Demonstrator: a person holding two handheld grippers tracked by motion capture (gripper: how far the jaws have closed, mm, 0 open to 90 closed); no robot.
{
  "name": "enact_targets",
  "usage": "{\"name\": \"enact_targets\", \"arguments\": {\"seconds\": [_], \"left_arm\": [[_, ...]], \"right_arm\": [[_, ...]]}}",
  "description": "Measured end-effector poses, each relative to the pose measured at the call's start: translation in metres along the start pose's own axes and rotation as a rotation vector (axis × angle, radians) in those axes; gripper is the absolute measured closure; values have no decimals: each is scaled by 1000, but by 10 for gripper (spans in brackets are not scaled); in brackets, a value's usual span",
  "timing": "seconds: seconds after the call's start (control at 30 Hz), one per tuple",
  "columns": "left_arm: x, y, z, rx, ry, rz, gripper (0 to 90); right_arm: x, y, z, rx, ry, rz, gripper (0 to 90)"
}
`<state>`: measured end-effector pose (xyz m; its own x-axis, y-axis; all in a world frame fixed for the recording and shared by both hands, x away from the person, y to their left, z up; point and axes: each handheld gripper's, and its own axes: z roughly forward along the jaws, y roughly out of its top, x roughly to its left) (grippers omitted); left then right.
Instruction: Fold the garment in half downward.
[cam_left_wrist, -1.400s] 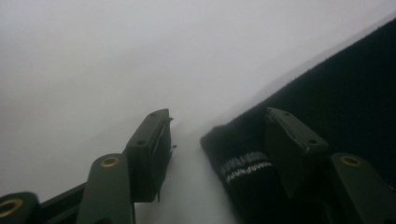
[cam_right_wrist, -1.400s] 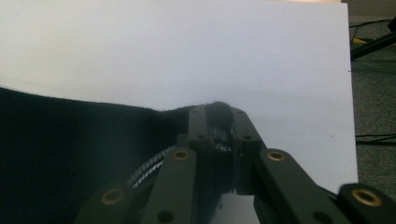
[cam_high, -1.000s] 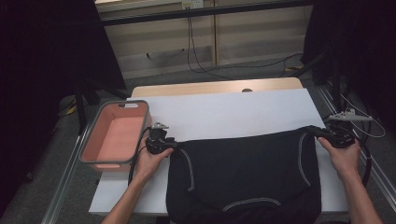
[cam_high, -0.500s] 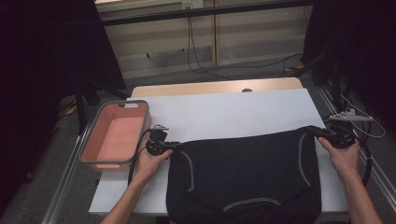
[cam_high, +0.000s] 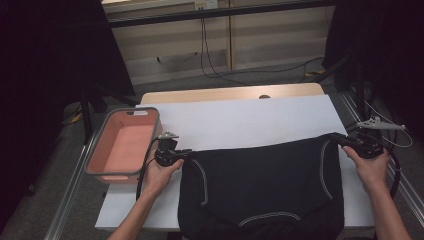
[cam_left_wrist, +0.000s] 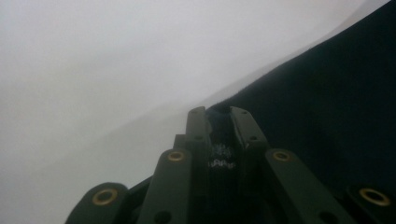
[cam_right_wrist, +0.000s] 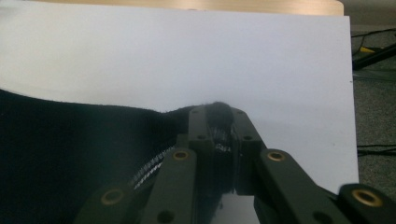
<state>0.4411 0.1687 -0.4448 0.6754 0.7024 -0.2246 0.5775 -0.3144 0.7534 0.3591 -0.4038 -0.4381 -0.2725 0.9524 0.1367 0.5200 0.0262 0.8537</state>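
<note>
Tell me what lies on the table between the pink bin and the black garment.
In the high view, the left gripper and its hand lie between the pink bin and the black garment, over the white table cover.

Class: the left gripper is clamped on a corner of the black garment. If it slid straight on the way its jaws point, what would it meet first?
Probably just more of the black garment it grips: the left gripper points right, along the garment's far edge on the white table cover. Depth is uncertain.
</note>
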Motion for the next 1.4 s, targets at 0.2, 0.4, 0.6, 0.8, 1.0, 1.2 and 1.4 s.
{"name": "enact_targets", "arguments": {"seconds": [0.2, 0.4, 0.6, 0.8, 1.0, 1.2, 1.4], "left_arm": [[-1, 4, -16, -68, 20, -3, 791], [-6, 12, -25, -110, 33, 20, 794], [-6, 21, -37, -144, 22, 44, 798], [2, 31, -49, -175, 41, 18, 800], [5, 38, -54, -183, 55, 25, 801], [8, 43, -61, -193, 66, 28, 803], [13, 51, -67, -207, 72, 32, 803]], "right_arm": [[1, 4, -7, -35, 7, 4, 813], [4, 14, -16, -73, 12, -4, 812], [8, 21, -18, -82, 14, -23, 812], [12, 32, -21, -112, 20, -37, 812], [16, 39, -16, -110, 21, -40, 811], [17, 46, -12, -121, 28, -43, 811], [19, 56, -8, -126, 33, -44, 811]]}}
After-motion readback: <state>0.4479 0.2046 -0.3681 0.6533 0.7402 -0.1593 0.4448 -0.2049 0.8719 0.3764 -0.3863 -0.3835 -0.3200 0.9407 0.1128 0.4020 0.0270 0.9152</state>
